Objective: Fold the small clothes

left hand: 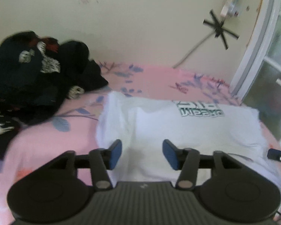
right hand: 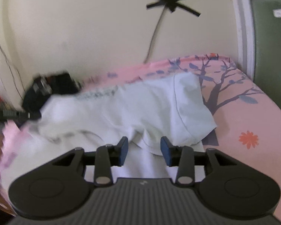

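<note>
With both the left gripper and right gripper held open over the white shirt, the half-made fold could easily get dragged loose.

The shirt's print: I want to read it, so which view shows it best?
The left wrist view: the shirt shows its green print fairly sharp, though upside down. The right wrist view shows only a grey, motion-blurred smear of lettering.
</note>
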{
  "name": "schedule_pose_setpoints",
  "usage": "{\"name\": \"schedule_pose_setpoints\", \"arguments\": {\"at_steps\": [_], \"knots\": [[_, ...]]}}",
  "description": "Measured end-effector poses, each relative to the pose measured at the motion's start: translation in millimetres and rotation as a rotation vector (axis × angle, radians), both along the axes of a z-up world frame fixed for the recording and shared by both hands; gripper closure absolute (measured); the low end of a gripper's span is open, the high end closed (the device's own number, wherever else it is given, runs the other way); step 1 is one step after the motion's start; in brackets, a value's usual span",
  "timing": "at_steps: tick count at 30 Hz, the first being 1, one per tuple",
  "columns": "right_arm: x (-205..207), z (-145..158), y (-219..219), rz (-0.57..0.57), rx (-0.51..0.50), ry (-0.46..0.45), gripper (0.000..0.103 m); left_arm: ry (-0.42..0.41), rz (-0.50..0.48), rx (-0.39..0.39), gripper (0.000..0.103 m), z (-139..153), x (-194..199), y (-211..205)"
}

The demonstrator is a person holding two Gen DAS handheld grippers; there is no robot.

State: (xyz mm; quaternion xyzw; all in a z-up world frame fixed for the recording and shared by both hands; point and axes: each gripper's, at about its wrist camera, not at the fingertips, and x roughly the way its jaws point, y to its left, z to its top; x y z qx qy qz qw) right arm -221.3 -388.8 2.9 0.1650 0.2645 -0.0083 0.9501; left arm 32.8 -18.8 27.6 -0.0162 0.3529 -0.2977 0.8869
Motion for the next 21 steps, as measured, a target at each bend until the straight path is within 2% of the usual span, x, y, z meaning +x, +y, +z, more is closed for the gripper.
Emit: {"name": "schedule_pose_setpoints", "arguments": {"at_steps": [3, 7, 10, 14, 15, 16, 17, 19, 21], "knots": [[-18.0, 10.4, -7.8, -0.016, 0.044, -0.016, 0.066, 0.016, 0.011, -0.004, 0.051, 7.4, -15.5, 28.5], [-51.4, 19.5, -25.0, -0.089, -0.001, 0.036, 0.066, 0.097, -0.031, -0.013, 0.050, 5.8, -40.9, 60.2], [-89.9, 27.4, -43.1, -0.207, -0.094, 0.088, 0.066, 0.159, -0.067, 0.007, 0.050, 2.1, -58.5, 71.0], [-161.5, 49.8, -77.5, -0.439, -0.196, 0.115, 0.065, 0.214, -0.107, 0.069, 0.050, -7.2, -82.6, 71.6], [-176.6, 54.7, -85.2, -0.482, -0.209, 0.113, 0.064, 0.220, -0.115, 0.090, 0.050, -9.7, -88.7, 70.1], [-191.8, 60.8, -91.2, -0.518, -0.214, 0.106, 0.058, 0.225, -0.120, 0.107, 0.050, -13.1, -94.6, 70.7], [-202.9, 64.2, -94.6, -0.535, -0.208, 0.098, 0.052, 0.231, -0.124, 0.121, 0.050, -16.2, -99.3, 69.9], [-215.2, 65.9, -94.6, -0.504, -0.161, 0.081, 0.052, 0.247, -0.130, 0.134, 0.047, -21.9, -109.3, 70.0], [-210.7, 58.5, -84.6, -0.417, -0.124, 0.076, 0.052, 0.236, -0.126, 0.137, 0.042, -23.6, -116.3, 69.6]]}}
